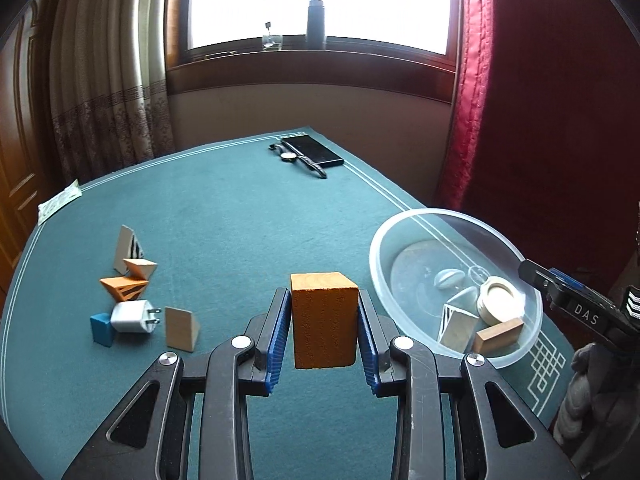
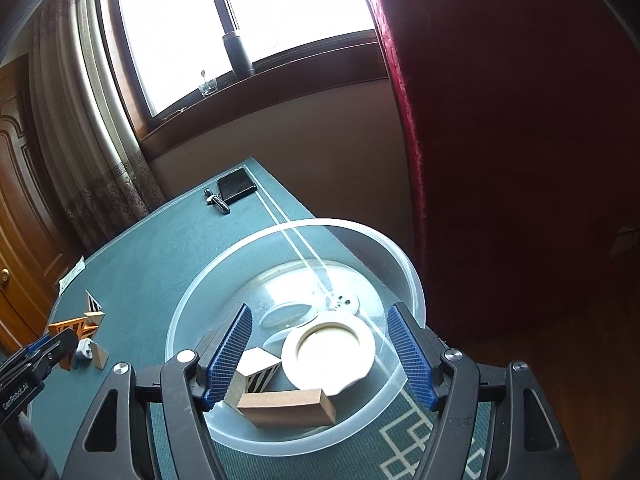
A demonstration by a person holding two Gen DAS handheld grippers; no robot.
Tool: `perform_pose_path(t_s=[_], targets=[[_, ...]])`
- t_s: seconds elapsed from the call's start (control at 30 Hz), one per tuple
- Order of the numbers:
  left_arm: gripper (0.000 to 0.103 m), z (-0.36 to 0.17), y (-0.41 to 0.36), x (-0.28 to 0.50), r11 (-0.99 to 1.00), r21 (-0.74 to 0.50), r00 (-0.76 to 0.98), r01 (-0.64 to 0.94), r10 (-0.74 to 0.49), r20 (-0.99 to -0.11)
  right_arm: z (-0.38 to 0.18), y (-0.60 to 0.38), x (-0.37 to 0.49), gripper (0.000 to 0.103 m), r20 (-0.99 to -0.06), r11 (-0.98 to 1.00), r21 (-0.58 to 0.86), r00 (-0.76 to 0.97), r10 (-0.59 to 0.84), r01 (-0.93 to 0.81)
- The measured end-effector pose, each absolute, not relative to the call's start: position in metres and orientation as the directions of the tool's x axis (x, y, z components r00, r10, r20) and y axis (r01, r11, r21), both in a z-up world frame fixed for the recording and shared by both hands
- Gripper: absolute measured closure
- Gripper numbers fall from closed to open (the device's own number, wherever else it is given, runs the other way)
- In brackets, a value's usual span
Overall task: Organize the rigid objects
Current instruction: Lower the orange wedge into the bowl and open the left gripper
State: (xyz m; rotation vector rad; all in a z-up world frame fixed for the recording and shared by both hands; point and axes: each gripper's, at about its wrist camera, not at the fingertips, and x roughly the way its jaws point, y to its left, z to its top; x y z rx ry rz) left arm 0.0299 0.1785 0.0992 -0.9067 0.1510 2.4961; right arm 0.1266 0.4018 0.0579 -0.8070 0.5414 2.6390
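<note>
My ribbed blue plastic pads grip a rough matt orange block; clear glossy plastic bowl, matt green felt table.

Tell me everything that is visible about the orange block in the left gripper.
The orange block is a tall rectangular solid with a rough, grainy surface, perhaps painted wood or foam. It stands upright, clamped on two opposite sides by the blue ribbed pads of the left gripper. It appears lifted above the green table, left of the clear bowl. Nothing else touches it.

left hand-held gripper clamping orange block, clear bowl right
</note>
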Motion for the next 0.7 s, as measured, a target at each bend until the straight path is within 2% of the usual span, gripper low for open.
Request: perform_pose_path(t_s=[0.6,0.63,0.7], targets=[[0.069,0.086,0.266,0.027,-0.773,-0.045,-0.569,-0.633,0.504,-0.65,0.061,0.404,0.131,0.028,-0.555,-0.875,0.269,-0.807,0.2,-0.402],[0.068,0.084,0.267,0.026,-0.77,-0.047,-0.565,-0.637,0.507,-0.651,0.061,0.403,0.131,0.028,-0.556,-0.876,0.269,-0.807,0.198,-0.401],[0.055,0.079,0.267,0.023,-0.774,-0.054,-0.56,-0.631,0.503,-0.658,0.06,0.402,0.13,0.028,-0.557,-0.878,0.267,-0.807,0.197,-0.398]])
